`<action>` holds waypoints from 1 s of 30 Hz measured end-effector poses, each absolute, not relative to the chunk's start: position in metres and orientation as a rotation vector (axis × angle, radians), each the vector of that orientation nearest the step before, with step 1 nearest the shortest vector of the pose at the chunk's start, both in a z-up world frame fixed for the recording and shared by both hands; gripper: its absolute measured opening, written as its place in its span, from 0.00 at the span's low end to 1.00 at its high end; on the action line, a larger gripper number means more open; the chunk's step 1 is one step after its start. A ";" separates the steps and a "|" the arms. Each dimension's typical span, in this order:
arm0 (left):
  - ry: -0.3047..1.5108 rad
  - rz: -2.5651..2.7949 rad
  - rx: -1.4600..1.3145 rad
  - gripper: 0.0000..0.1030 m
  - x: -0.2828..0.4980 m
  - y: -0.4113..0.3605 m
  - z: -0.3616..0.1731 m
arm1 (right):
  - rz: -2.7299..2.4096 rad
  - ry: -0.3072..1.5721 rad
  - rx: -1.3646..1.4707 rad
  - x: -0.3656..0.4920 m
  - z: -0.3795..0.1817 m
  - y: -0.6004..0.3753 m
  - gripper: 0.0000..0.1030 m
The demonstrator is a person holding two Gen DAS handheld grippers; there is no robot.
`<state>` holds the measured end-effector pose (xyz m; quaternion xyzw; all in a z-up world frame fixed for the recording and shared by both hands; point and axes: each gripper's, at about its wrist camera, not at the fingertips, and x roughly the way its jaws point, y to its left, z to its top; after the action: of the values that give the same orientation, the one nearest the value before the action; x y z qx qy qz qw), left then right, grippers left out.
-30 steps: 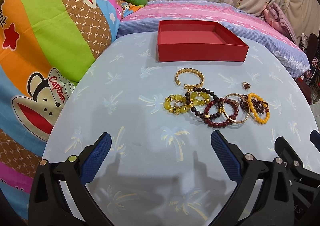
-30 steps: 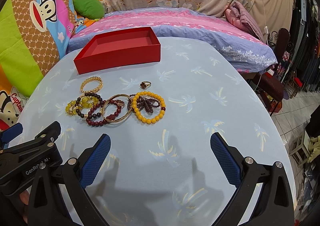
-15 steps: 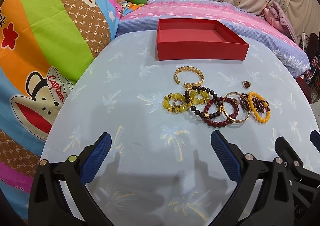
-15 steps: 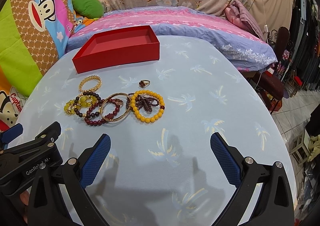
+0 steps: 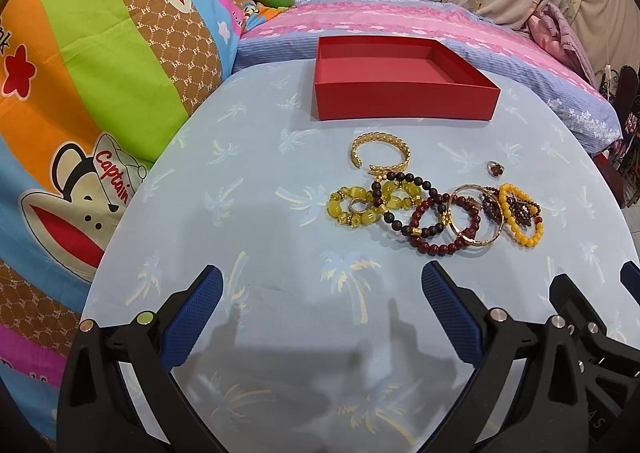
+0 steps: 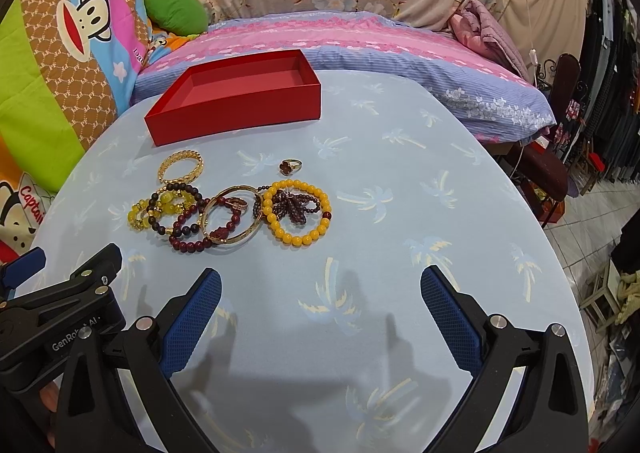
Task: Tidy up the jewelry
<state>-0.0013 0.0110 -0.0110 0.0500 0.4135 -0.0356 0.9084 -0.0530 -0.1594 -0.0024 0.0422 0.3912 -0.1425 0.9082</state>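
Note:
An empty red box sits at the far side of the blue table. In front of it lies a cluster of jewelry: a gold cuff, a yellow stone bracelet, dark bead bracelets, a gold bangle, an orange bead bracelet and a ring. My left gripper is open and empty, short of the cluster. My right gripper is open and empty, also short of it.
A bed with pink and blue bedding lies behind the table. Colourful cartoon cushions stand on the left. A chair and clutter stand off the table's right edge.
Both grippers have shifted slightly; the box and jewelry sit a little higher in both views. Nothing was touched.

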 end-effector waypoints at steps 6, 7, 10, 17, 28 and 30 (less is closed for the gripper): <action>0.852 -0.079 0.103 0.92 0.000 0.011 -0.012 | -0.296 0.808 0.090 -0.053 -0.003 -0.160 0.94; 0.854 -0.080 0.102 0.92 0.002 0.011 -0.011 | -0.297 0.807 0.090 -0.053 -0.003 -0.161 0.94; 0.856 -0.083 0.102 0.92 0.004 0.010 -0.009 | -0.298 0.805 0.096 -0.051 -0.001 -0.163 0.94; 0.864 -0.089 0.089 0.93 0.006 0.012 -0.005 | -0.284 0.798 0.111 -0.046 0.003 -0.164 0.94; 0.880 -0.086 0.051 0.93 0.048 0.020 -0.004 | -0.279 0.830 0.121 -0.022 -0.007 -0.171 0.94; 0.877 -0.102 0.048 0.93 0.057 0.017 -0.004 | -0.282 0.836 0.122 -0.016 -0.009 -0.173 0.94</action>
<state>0.0574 0.0166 -0.0039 0.0231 0.4242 -0.0494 0.9039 -0.0165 -0.1731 -0.0092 0.0589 0.4045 -0.1362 0.9024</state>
